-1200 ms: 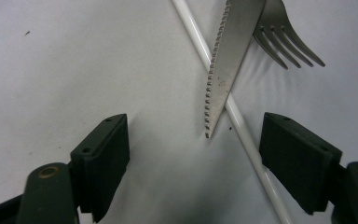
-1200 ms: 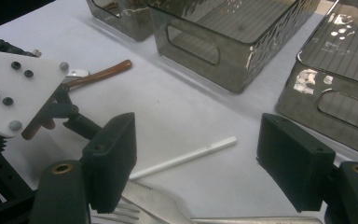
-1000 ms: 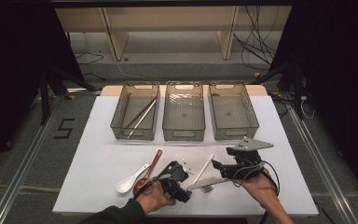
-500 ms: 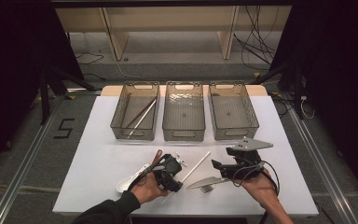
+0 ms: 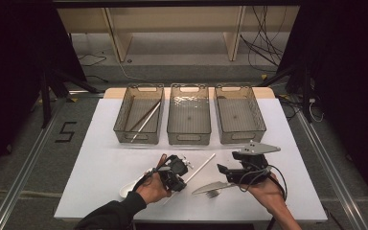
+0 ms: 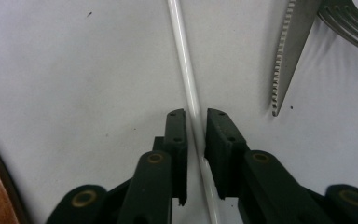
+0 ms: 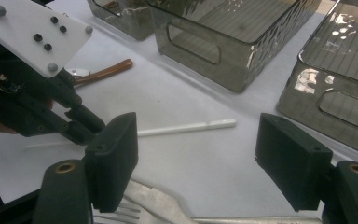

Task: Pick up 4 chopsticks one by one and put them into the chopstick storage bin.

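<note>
Where floor meets table, "5" (image 5: 66, 132).

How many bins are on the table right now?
3, side by side along the far half of the table: left bin with two sticks in it, middle bin and right bin. None looks hidden.

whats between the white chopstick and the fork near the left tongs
In the left gripper view, a serrated metal knife blade lies between the thin white chopstick and the metal fork.

White chopstick (image 6: 186, 74), black claw (image 6: 196, 116), white table (image 5: 100, 158).
</note>
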`<state>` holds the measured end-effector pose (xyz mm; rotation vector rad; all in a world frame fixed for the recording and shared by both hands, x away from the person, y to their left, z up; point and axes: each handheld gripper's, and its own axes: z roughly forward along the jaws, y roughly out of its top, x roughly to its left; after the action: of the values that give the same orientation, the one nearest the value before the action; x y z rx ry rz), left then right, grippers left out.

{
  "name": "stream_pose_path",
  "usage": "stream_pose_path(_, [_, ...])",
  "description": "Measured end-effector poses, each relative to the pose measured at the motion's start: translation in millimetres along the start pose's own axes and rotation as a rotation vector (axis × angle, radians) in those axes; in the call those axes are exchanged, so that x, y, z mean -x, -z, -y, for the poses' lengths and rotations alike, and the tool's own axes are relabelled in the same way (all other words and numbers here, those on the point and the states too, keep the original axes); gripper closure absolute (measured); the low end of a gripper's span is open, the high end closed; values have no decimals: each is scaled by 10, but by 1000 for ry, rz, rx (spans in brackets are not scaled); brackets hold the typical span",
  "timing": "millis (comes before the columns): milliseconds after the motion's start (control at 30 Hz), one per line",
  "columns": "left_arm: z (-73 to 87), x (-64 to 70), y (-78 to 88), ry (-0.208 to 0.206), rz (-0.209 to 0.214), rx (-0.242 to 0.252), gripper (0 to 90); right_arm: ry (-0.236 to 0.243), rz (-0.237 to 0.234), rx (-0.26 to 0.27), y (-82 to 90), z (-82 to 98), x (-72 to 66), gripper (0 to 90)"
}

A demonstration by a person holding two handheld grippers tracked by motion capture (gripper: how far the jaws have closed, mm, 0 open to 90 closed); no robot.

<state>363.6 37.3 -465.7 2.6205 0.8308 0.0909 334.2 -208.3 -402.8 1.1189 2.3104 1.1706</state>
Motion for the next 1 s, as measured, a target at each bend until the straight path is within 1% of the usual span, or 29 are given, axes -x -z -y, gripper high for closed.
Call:
stream_pose_path(33, [-5,0,-2,4,0,0,822,0,0,0,0,0,0,306])
stream_pose_path(133, [-15,-13,1,4,8,-10,826,0,1,-2,0,0,1,307])
stream_pose_path(200, [-19,-22,0,12,16,-11,830,0,0,0,-1,0,1,307])
stream_pose_path(300, [-22,-35,1,12,20,-13,835,2,-1,1,0,-1,2,307])
stream_pose_path(367, [-30,-45,-3,24,25,-13,841,0,0,0,2,-1,3,307])
stream_pose_path(400, [-37,-44,-5,31,25,-18,838,0,0,0,3,-1,4,307])
stream_pose_path(467, [-45,-39,-6,27,23,-17,826,0,-1,0,5,-1,6,308])
stream_pose_path(500, [-48,-38,-10,34,29,-7,813,0,0,0,4,-1,7,307])
stream_pose_path(533, [-57,-45,-13,33,36,-8,786,-1,0,0,3,-1,8,308])
stream_pose_path(567, [-66,-41,-17,38,35,-4,772,-2,0,-1,3,-2,7,307])
stream_pose_path(633, [-85,-36,-23,30,22,-1,771,-1,-1,-1,2,-2,7,307])
stream_pose_path(700, [-100,-40,-31,28,20,3,771,-2,-1,-1,3,-2,8,308])
stream_pose_path(733, [-108,-43,-34,31,16,8,773,0,-1,0,3,-1,10,308])
stream_pose_path(900, [-131,-44,-50,25,13,3,806,-1,0,0,2,-1,12,308])
stream_pose_path(1000, [-148,-17,-53,3,-5,-10,827,-3,0,0,3,-3,11,308])
